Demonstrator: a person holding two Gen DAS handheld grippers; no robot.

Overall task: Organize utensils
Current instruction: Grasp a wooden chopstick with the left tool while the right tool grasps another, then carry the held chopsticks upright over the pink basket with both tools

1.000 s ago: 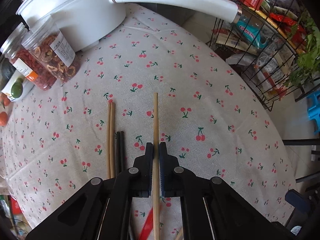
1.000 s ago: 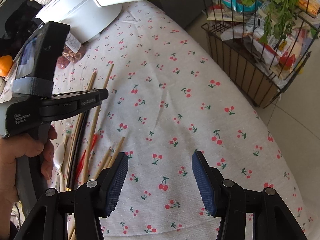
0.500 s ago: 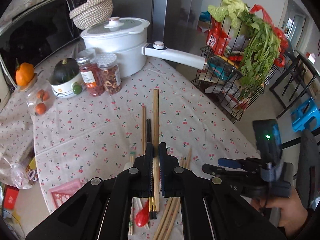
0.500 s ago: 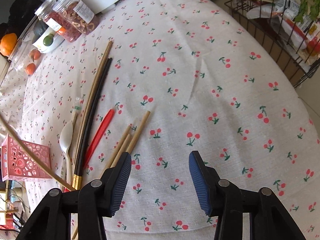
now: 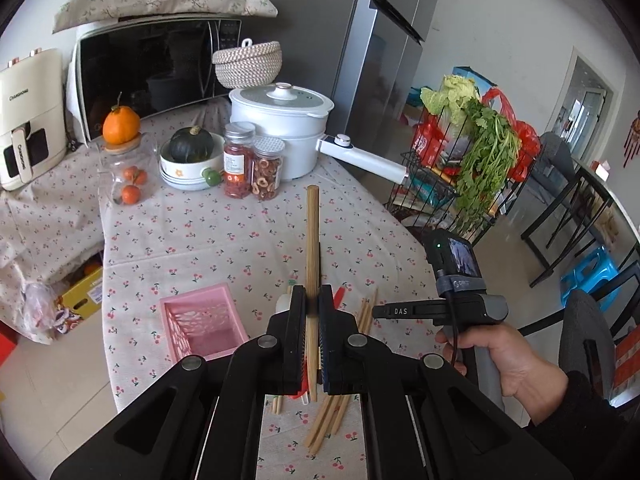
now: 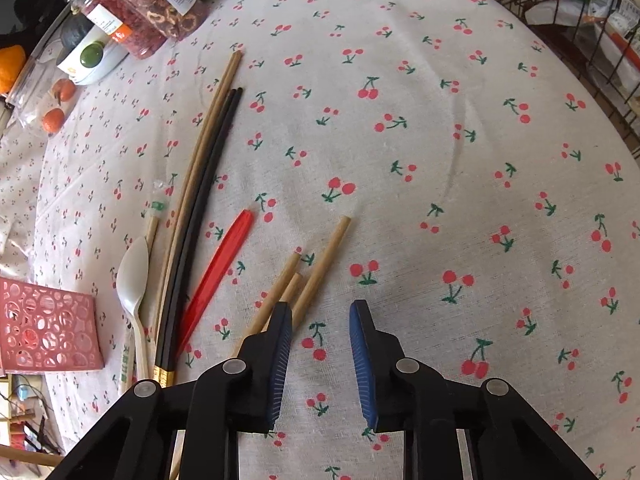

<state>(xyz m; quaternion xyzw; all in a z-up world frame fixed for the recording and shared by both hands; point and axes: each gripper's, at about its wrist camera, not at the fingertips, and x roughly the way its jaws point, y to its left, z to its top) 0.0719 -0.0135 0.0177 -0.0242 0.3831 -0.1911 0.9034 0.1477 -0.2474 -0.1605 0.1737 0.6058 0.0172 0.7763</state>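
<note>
Holding one long pale wooden chopstick (image 5: 312, 240) pinched between its closed jaws, the left gripper (image 5: 312, 336) hangs above the cherry-print tablecloth (image 5: 224, 240). The stick's long axis runs straight out along the fingers, tip pointing toward the white lidded electric pot (image 5: 280, 128). The pink perforated plastic basket (image 5: 200, 322) lies below and just left of the jaws, mouth up; I judge the coming move turns on tipping the stick down and leftward into it. The left gripper is clearly the nearer one to the basket.

The right gripper (image 6: 320, 360) is about half open and grips nothing. It sits low over the cloth, its left pad beside the near ends of three short bamboo sticks (image 6: 312, 272) that fan away up-right. Left of these lie a red plastic utensil (image 6: 220, 272), a black chopstick pair with gold ends (image 6: 200, 208), a tan wooden pair (image 6: 208, 128) and a white plastic spoon (image 6: 134, 276).

Against a second ago: the left gripper has risen well clear of the cloth with the stick, the basket has come into its view, and the right jaws have narrowed and closed in on the bamboo sticks.
</note>
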